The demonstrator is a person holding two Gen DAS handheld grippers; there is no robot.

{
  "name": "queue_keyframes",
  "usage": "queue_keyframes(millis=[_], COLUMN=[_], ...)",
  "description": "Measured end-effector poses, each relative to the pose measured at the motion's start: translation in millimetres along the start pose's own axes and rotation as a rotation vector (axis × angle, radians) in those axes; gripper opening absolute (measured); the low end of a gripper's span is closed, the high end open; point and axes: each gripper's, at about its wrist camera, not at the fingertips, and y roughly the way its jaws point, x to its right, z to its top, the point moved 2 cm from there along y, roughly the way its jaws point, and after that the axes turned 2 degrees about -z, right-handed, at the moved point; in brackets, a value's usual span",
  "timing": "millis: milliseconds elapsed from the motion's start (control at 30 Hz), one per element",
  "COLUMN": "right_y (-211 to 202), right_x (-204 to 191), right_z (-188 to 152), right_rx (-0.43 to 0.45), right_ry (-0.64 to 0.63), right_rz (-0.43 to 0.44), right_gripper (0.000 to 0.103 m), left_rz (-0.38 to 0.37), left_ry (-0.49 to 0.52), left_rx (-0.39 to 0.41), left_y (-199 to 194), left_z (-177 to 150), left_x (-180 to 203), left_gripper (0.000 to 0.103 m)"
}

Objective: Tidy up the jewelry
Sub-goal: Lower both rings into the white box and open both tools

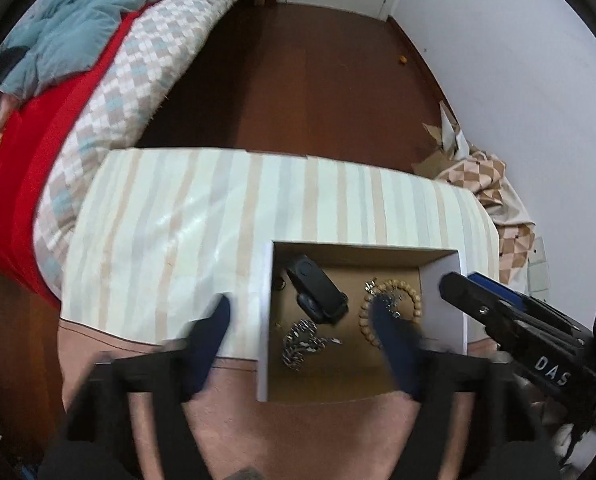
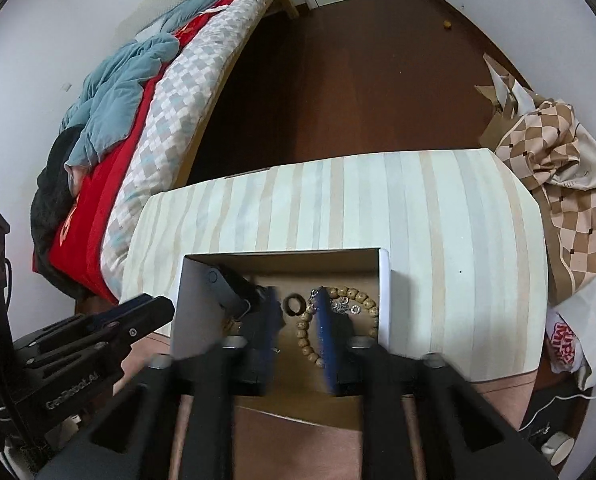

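An open cardboard box (image 1: pixel 263 320) with white walls stands on the striped table (image 1: pixel 185 220). In it lie a black watch (image 1: pixel 316 290), a silver chain (image 1: pixel 302 340), a wooden bead bracelet (image 1: pixel 414 300) and a small silver chain (image 1: pixel 392 302). My left gripper (image 1: pixel 302 312) is open, straddling the box's left wall, empty. The right wrist view shows the box (image 2: pixel 384 296), the bead bracelet (image 2: pixel 354 296), a dark ring (image 2: pixel 293 305) and the watch (image 2: pixel 227 286). My right gripper (image 2: pixel 295 300) is open over the box, empty; it also shows in the left wrist view (image 1: pixel 454 284).
A bed (image 1: pixel 109 92) with a red and checked cover lies at the left. Dark wooden floor (image 1: pixel 306 80) lies beyond the table. Checked cloth and paper (image 2: pixel 558 168) pile up at the right by the wall.
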Motion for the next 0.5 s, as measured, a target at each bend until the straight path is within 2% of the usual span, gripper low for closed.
queue_keyframes(millis=[100,167,200,300,367,467,500], right_y=[-5.0,-9.5,-11.5,-17.8,-22.4,-25.7,-26.6], right_x=[7.1,11.0,12.4,13.3,13.9,13.4,13.7], right_z=[-3.3,-7.4,-10.4,-19.3,-27.2,-39.6,-42.8], right_rx=[0.007,0.015,0.02,0.041,0.056,0.06,0.061], right_ry=[0.026,0.03,0.03,0.024,0.011,-0.013,-0.022], right_rz=[0.007,-0.01,-0.024,-0.071,-0.132,-0.239,-0.273], right_gripper=[0.048,0.048,0.048,0.049,0.05,0.07,0.083], left_rz=[0.018,0.04,0.053,0.101,0.124,0.164,0.174], left_ry=[-0.006,-0.008,-0.007,-0.005,-0.003,0.009,0.014], left_rx=[-0.003,-0.002,0.001,0.017,0.03,0.045,0.048], left_y=[-2.5,-3.2,-3.9,-7.2,-8.8,-11.3,-12.1], left_z=[-2.0,-4.9,-6.8,-16.3,-23.1,-32.5,-36.5], left_x=[-5.5,-9.4,-11.0,-15.4,-16.6,-16.1,-15.0], left_gripper=[0.075,0.084,0.09,0.093,0.1,0.101,0.102])
